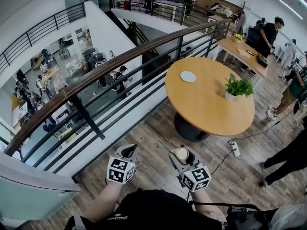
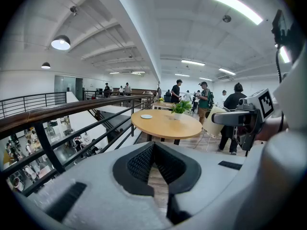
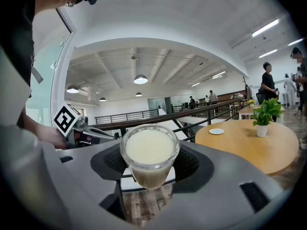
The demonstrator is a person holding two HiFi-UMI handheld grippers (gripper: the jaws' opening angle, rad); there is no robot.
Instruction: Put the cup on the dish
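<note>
Between our right tongs [image 1: 183, 155] sits the cup [image 3: 149, 152], full of something creamy white, squeezed on both sides and standing up straight. Our left tongs [image 2: 154, 150] are closed with nothing in them. We think we are at the carrying step. The dish [image 1: 188, 76] lies far off on the round worktop [image 1: 211, 109], so next we must walk over, hold the cup level and set it down on the dish.

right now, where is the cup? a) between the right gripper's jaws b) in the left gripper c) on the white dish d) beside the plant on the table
a: the cup sits clamped in the right gripper, and the dish lies bare on the table.
</note>
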